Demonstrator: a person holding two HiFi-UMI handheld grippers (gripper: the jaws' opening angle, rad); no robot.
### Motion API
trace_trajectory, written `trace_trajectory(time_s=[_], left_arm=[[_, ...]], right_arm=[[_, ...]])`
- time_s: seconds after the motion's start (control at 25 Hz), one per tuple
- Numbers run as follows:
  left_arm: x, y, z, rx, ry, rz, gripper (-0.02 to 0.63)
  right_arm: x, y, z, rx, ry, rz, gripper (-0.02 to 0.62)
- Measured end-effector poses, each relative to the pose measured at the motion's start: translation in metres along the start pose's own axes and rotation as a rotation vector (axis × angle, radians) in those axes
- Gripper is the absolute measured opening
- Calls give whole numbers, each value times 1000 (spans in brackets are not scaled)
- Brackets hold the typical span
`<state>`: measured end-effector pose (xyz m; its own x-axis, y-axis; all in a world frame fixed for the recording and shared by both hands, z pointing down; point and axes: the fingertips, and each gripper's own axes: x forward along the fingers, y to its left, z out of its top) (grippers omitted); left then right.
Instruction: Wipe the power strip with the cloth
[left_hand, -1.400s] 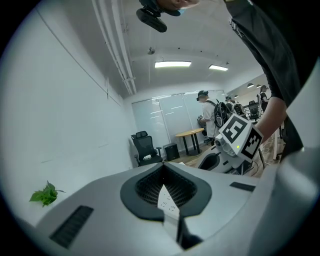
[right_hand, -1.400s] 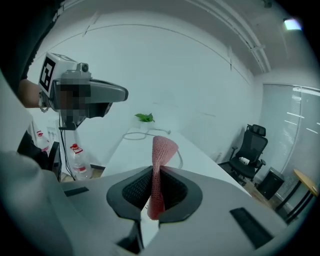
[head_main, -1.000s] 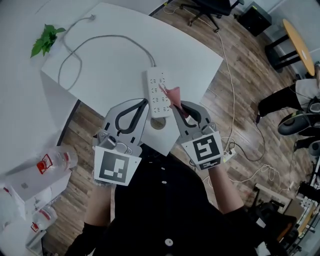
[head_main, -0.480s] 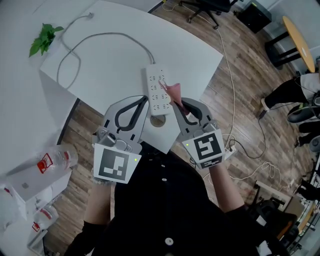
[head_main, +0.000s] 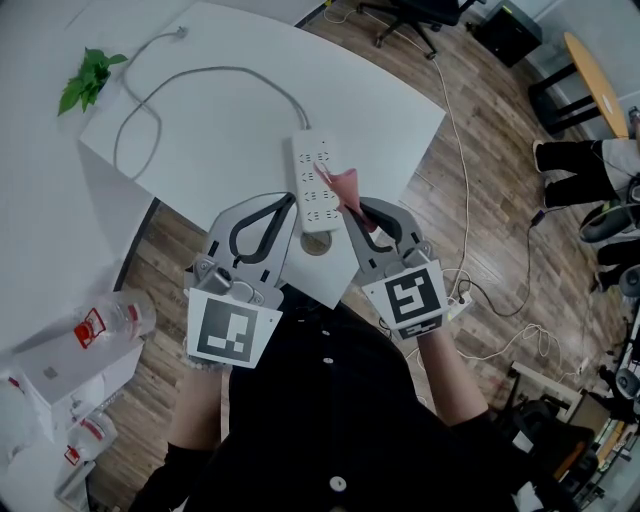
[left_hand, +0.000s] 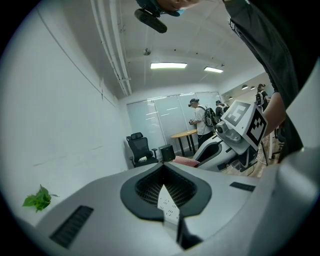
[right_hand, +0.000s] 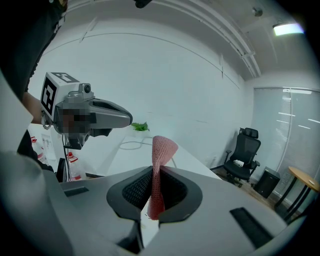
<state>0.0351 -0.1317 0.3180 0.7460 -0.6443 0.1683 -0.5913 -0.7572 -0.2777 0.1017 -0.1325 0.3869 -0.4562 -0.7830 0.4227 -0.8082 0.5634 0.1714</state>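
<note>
The two grippers are held side by side, close in front of the person's torso (head_main: 330, 420), with their jaws pointing toward the far side. The left gripper (head_main: 289, 204) has its jaws together at the tips with nothing between them. The right gripper (head_main: 352, 208) has its jaws clamped on the pink cloth (head_main: 347, 185), which sticks out past the tips.

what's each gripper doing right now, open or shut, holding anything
Left gripper: shut, nothing between its jaws.
Right gripper: shut on the pink cloth.
</note>
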Motion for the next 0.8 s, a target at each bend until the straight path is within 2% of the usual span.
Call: trace_trajectory(time_s=[0.8], left_arm=[[-7, 6, 0, -4, -5, 22, 12]], right_arm=[[0, 13, 4, -15, 0, 20, 51]])
